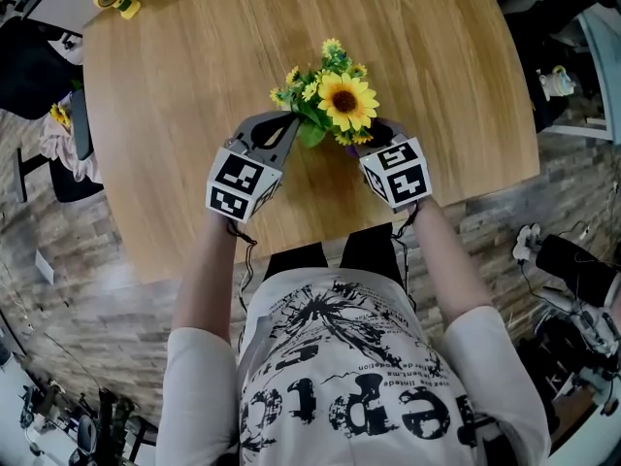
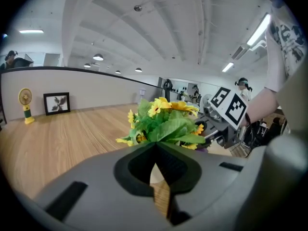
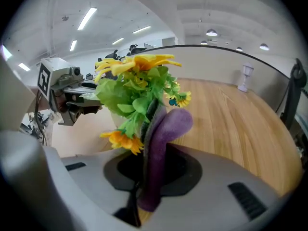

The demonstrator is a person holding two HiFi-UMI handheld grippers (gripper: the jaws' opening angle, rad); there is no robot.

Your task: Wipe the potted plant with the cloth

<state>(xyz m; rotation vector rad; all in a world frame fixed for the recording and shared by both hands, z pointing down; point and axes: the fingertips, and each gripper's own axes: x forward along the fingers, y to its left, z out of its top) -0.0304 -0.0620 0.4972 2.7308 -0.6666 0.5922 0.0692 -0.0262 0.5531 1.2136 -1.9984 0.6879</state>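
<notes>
The potted plant [image 1: 335,100], a bunch of yellow sunflowers and green leaves in a pale pot, stands upright on the wooden table [image 1: 194,85]. The purple cloth [image 3: 161,143], pinched in the right gripper [image 3: 144,167], rises folded, its bent tip touching the leaves.

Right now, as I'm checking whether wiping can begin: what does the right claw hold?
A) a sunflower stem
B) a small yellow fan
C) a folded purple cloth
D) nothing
C: in the right gripper view the right claw is shut on a folded purple cloth, which sticks up close to the leaves of the potted plant.
</notes>
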